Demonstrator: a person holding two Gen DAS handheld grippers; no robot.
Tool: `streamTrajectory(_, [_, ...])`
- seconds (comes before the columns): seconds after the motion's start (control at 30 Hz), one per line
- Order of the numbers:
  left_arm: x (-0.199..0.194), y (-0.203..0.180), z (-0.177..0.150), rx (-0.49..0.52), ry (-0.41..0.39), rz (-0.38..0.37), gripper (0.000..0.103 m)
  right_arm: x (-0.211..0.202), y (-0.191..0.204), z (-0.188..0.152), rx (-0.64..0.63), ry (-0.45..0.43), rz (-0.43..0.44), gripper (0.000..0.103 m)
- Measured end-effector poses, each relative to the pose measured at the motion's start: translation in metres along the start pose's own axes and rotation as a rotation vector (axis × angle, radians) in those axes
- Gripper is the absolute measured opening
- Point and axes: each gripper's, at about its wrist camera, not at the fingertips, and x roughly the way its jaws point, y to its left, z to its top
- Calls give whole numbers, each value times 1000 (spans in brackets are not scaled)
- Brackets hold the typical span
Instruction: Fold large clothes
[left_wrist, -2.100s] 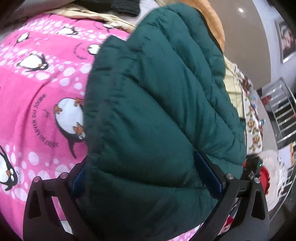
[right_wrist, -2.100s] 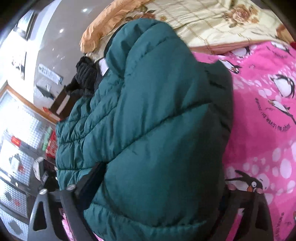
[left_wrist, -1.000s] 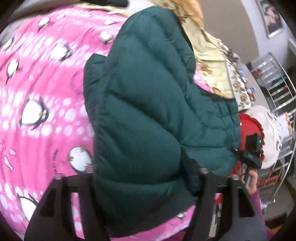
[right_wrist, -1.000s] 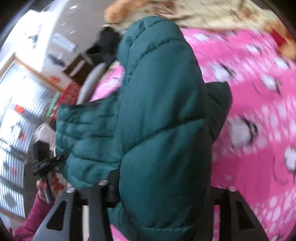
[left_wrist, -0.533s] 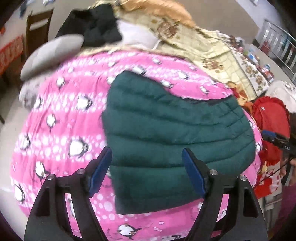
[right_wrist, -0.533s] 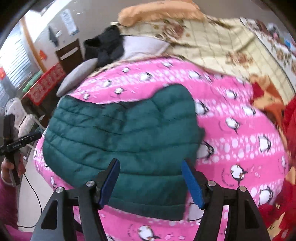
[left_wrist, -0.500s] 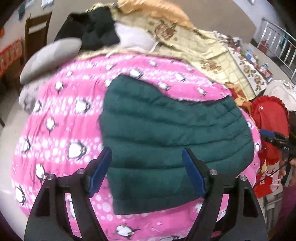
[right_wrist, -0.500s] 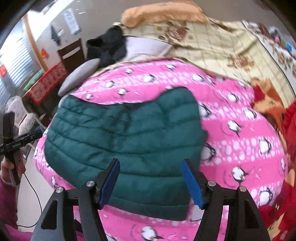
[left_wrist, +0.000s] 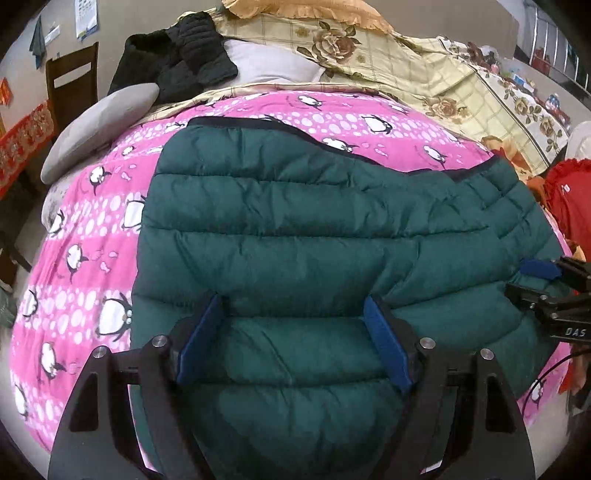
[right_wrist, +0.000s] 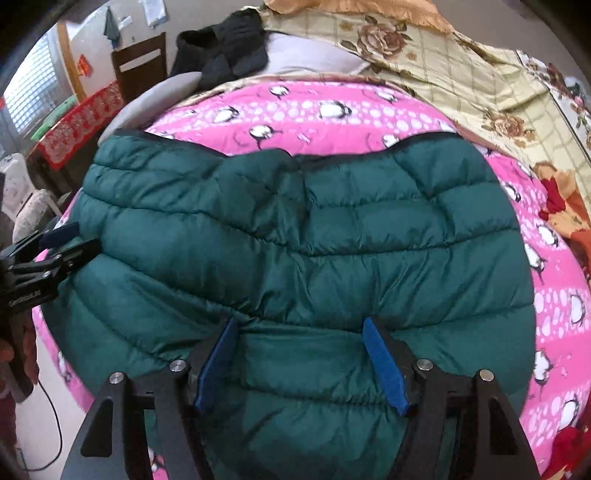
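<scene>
A dark green quilted puffer jacket (left_wrist: 295, 236) lies folded and flat on a pink penguin-print blanket (left_wrist: 92, 236). It also shows in the right wrist view (right_wrist: 295, 236). My left gripper (left_wrist: 293, 314) is open and empty, its blue pads just above the jacket's near left part. My right gripper (right_wrist: 299, 332) is open and empty above the jacket's near right part. Each gripper shows at the edge of the other's view: the right one (left_wrist: 543, 280) and the left one (right_wrist: 51, 240).
The pink blanket (right_wrist: 332, 110) covers a bed. Behind it lie a floral yellow quilt (left_wrist: 424, 74), a black garment (left_wrist: 177, 59), a white pillow (left_wrist: 266, 62) and a grey cushion (left_wrist: 99, 125). A wooden chair (right_wrist: 140, 66) stands far left. Red cloth (left_wrist: 569, 199) lies at the right.
Both grippers held the jacket lifted, then released it onto the blanket and opened. In the last half second they moved closer, low over the jacket's near edge.
</scene>
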Motion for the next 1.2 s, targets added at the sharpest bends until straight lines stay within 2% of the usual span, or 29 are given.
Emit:
streamTrajectory(0.17, [-4, -3, -5, -4, -38, 18, 80, 7, 2, 0, 0, 1, -18, 70])
streamTrajectory(0.33, [-19, -6, -13, -55, -112, 41, 80, -11, 0, -2, 55, -27, 9, 70])
streamTrajectory(0.47, [-42, -18, -14, -49, -164, 44, 80, -37, 7, -7, 36, -79, 4, 74])
streamTrajectory(0.57, [-62, -27, -13, -43, -225, 68, 80, -59, 10, -12, 28, -132, -16, 77])
streamTrajectory(0.7, [-91, -40, -13, -51, -318, 51, 80, -87, 16, -21, 29, -219, -37, 83])
streamTrajectory(0.8, [-98, -45, -11, -53, -315, 43, 80, -96, 22, -25, 26, -238, -1, 86])
streamTrajectory(0.97, [-104, -55, -14, -32, -327, 71, 80, -107, 36, -34, -5, -282, -71, 86])
streamTrajectory(1.1, [-104, -57, -19, -33, -331, 93, 80, -113, 40, -38, 21, -323, -85, 87])
streamTrajectory(1.2, [-105, -56, -20, -46, -339, 110, 80, -117, 43, -38, 38, -355, -112, 98])
